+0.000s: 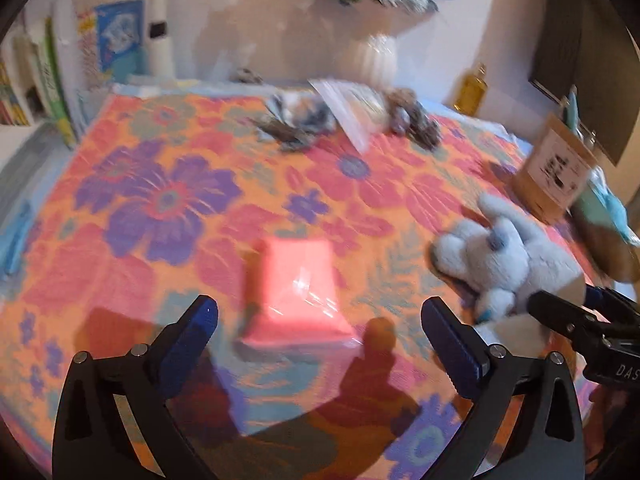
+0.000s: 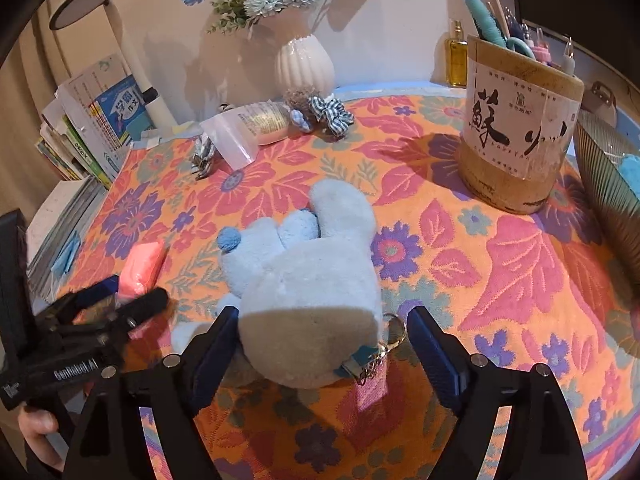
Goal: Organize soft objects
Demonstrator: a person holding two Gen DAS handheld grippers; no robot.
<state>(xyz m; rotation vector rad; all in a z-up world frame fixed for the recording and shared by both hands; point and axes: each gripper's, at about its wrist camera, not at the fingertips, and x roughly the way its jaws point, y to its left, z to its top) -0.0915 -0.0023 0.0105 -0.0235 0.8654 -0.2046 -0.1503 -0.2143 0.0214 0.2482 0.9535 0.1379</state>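
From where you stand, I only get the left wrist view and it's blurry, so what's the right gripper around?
Observer: The right gripper is open, its jaws on either side of the blue plush toy, not yet closed on it.
Operator: Anything attached to the toy?
Observer: Yes, a metal key ring hangs off its near end, beside the right jaw.
Operator: And that brown box at the far right?
Observer: It is a round bamboo holder standing upright, full of pens and scissors.
Operator: Where's my own gripper from there?
Observer: The left gripper sits at the near end of the pink packet.
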